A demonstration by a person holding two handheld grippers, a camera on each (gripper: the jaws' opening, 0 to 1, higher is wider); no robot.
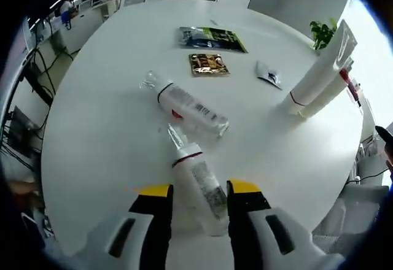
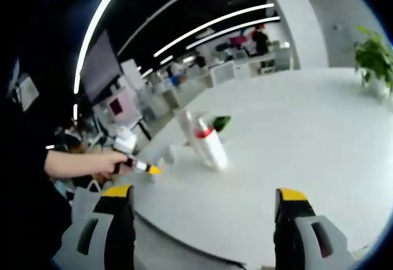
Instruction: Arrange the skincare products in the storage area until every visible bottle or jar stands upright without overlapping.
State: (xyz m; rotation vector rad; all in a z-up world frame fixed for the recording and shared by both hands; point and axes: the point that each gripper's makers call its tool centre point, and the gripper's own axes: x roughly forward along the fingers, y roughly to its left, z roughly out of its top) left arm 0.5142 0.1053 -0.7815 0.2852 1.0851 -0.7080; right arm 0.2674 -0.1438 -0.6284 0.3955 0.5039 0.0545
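On the white counter (image 1: 110, 110), the left tongs (image 1: 199, 197) stand spread around the base of a clear bottle (image 1: 199, 181) lying flat; whether they touch it I cannot tell. Just beyond lies a second clear bottle (image 1: 190, 107), contents unreadable. Farther right, two white tubes (image 1: 319, 77) stand upright. Three flat sachets (image 1: 209, 64) lie well beyond. The right tongs (image 2: 202, 205) hang wide open, holding nothing.

left gripper (image 1: 199, 197): we see its jaws at bottom centre, a narrow gap between them | right gripper (image 2: 205, 205): jaws spread wide along the bottom | hand (image 2: 104, 162): grips the other gripper, left of frame
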